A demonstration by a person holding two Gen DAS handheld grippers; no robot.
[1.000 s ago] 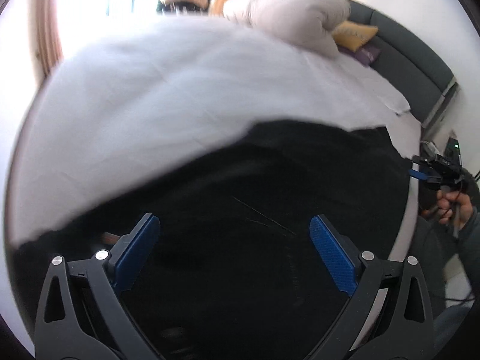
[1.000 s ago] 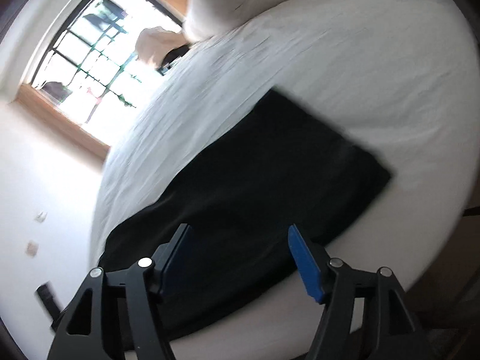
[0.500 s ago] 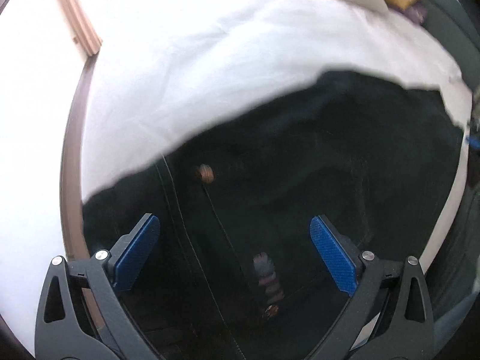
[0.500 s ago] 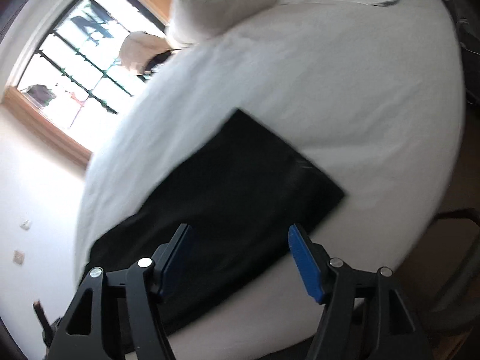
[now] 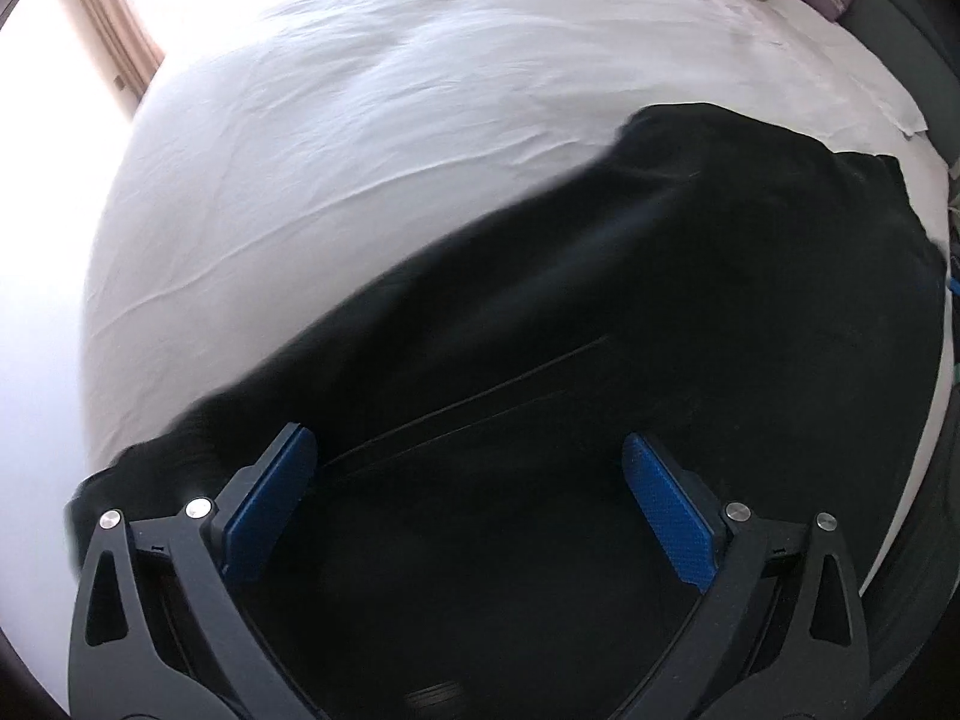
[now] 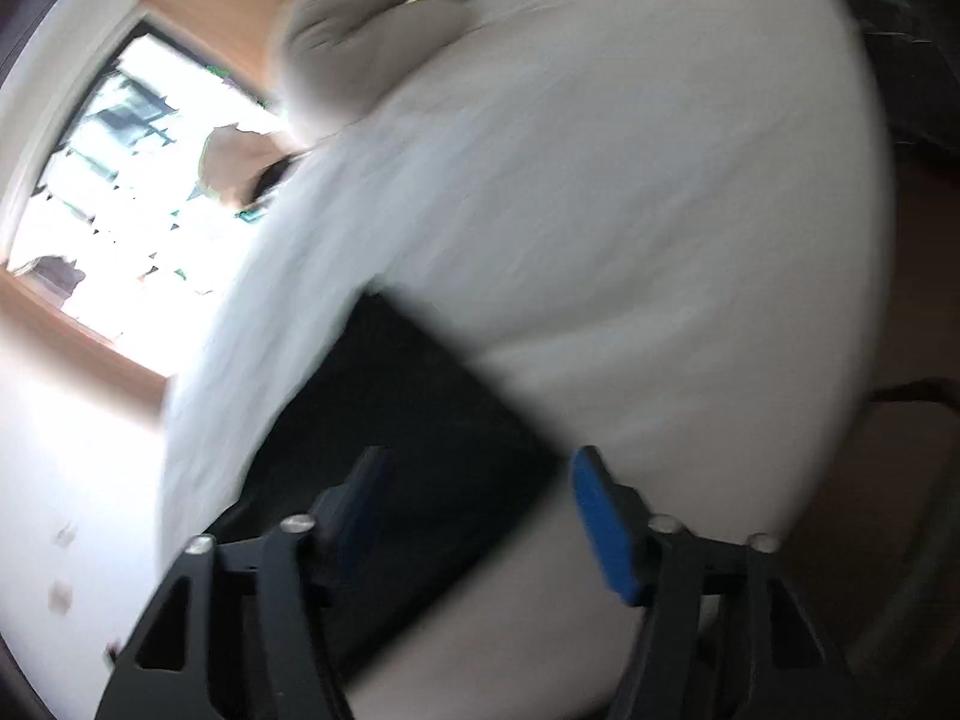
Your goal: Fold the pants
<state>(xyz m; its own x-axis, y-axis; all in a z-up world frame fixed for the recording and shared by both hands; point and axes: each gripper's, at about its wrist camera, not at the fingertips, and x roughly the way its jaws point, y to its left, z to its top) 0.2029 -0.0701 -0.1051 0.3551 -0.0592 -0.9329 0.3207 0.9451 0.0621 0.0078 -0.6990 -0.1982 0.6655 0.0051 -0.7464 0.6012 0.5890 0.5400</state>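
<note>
My left hand-held gripper [image 5: 468, 492] hangs wide and empty over the black pants [image 5: 600, 330], spread flat on the bed [image 5: 360, 120] for folding. My right hand-held gripper [image 6: 474, 504] is opening, nothing gripped, apparently above the pants' corner; that view is blurred. No readable labels anywhere.

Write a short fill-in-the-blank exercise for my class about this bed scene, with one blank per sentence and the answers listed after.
1. The pants spread on the bed are ____ in colour.
2. They lie on a ____ bed sheet.
3. The pads of the left hand-held gripper are ____ in colour.
4. Between the fingers of the left hand-held gripper, nothing is ____.

Answers: black; white; blue; gripped
</note>
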